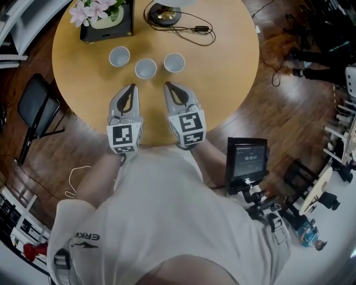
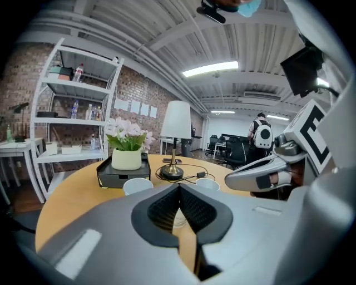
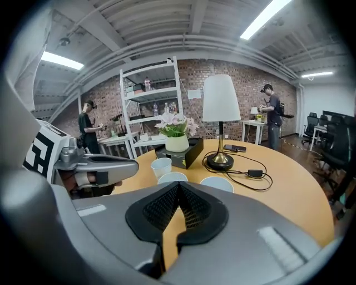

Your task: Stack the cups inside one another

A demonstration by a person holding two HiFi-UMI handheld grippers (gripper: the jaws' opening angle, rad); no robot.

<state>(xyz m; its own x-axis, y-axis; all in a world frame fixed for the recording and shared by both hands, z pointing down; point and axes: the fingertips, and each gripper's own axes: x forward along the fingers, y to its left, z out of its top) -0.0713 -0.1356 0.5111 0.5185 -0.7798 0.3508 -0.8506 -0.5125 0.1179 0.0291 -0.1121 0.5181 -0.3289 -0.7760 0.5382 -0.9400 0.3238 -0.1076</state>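
Note:
Three white paper cups stand apart in a loose row on the round wooden table (image 1: 222,67): a left cup (image 1: 119,56), a middle cup (image 1: 146,68) and a right cup (image 1: 174,62). My left gripper (image 1: 132,87) is shut and empty, its tips just short of the middle cup, a little to its left. My right gripper (image 1: 167,85) is also shut and empty, with its tips just below the right cup. The left gripper view shows the left cup (image 2: 137,185) and right cup (image 2: 207,183) beyond the shut tips (image 2: 179,186). All three cups (image 3: 161,166) (image 3: 172,178) (image 3: 216,183) appear in the right gripper view.
At the table's far side a flower pot sits in a black tray (image 1: 105,22). Beside it stands a lamp (image 1: 164,14) whose cable (image 1: 194,30) trails right. A black chair (image 1: 36,108) stands left of the table, a screen on a stand (image 1: 247,158) to the right.

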